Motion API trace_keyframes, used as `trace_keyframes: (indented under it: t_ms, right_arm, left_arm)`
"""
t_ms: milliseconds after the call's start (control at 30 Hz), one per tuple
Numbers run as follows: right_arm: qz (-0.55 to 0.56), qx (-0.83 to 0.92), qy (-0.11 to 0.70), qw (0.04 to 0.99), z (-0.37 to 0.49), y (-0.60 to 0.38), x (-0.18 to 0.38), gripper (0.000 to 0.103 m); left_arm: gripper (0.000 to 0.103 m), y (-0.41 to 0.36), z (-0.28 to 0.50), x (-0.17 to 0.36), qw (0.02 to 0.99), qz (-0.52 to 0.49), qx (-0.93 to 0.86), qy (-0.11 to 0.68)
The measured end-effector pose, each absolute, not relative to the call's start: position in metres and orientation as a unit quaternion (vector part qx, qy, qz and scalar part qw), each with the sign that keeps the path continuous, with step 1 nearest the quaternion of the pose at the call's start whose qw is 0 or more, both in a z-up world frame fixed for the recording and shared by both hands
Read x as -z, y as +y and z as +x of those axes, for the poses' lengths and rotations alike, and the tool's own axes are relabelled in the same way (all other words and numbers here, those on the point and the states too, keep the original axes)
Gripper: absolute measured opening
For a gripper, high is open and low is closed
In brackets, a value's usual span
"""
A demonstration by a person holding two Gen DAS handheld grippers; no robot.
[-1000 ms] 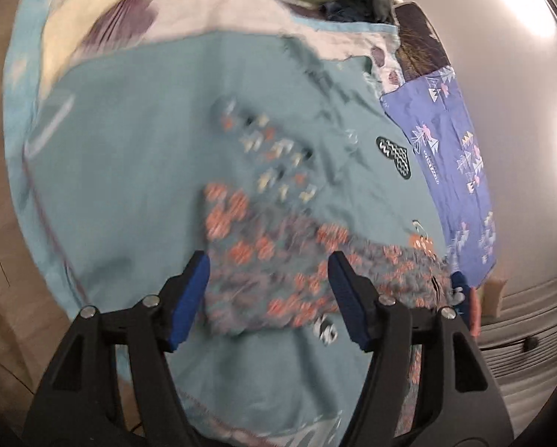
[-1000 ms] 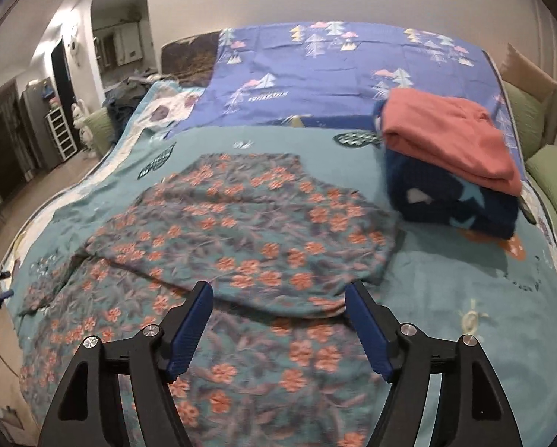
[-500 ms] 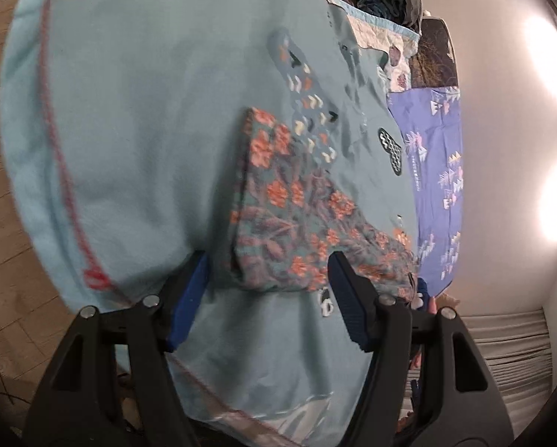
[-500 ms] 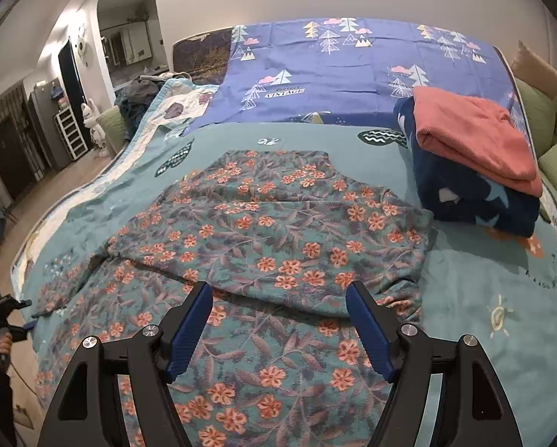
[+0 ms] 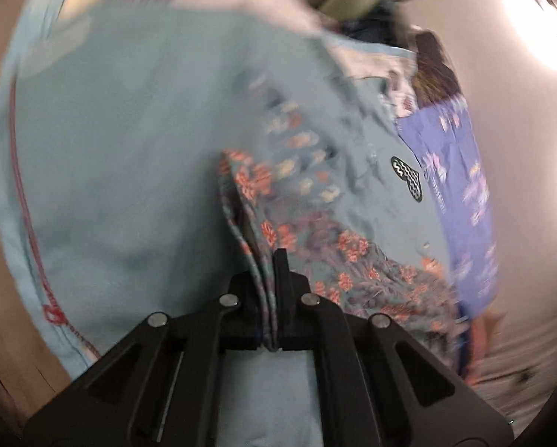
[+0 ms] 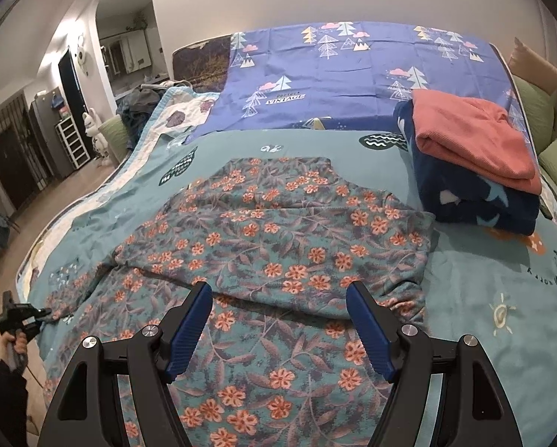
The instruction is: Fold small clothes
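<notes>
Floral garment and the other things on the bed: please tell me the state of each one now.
Floral garment: spread on the bed, partly folded over.
Left gripper: just closed, shut on the garment's edge.
Right gripper: open, above the garment, holding nothing.
Pink garment: folded, on top.
Navy garment: folded, underneath.

The purple sheet (image 6: 353, 74) with the tree pattern carries a small printed label, seen upside down, whose large word reads "VINTAGE"; the smaller script line beside it is too fine to read. Dark lettering along the teal bedspread's (image 6: 502, 298) right edge stays illegible.
</notes>
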State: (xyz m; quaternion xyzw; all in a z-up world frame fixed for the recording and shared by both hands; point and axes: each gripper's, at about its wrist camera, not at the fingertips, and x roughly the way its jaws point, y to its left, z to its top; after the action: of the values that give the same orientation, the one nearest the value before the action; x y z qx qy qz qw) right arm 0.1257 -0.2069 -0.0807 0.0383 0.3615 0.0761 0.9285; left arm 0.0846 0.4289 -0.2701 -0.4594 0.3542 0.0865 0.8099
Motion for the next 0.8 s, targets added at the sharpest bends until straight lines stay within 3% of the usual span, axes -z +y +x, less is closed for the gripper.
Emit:
trace_keyframes:
  t_ms: [367,533,633,800]
  right_arm:
    - [0.077,-0.22,0.368,0.9,0.135,-0.133,0.049,0.076]
    - [0.047,-0.286,0.365,0.884,0.135,-0.077,0.021,0.076]
    - [-0.001,-0.309,0.37,0.876,0.137,-0.047,0.006,0.077]
    - [-0.083,-0.34,0.465,0.813,0.168,-0.008,0.01,0.078]
  left_arm:
    - [0.006,0.251,0.113,0.09,0.938,-0.214,0.104,0.254]
    - [0.006,0.164,0.117,0.071,0.94,-0.131,0.194,0.248]
    - [0.006,0.133,0.119,0.077,0.922,-0.136,0.247,0.265]
    - [0.006,0.103,0.121,0.086,0.906,-0.146,0.278,0.283]
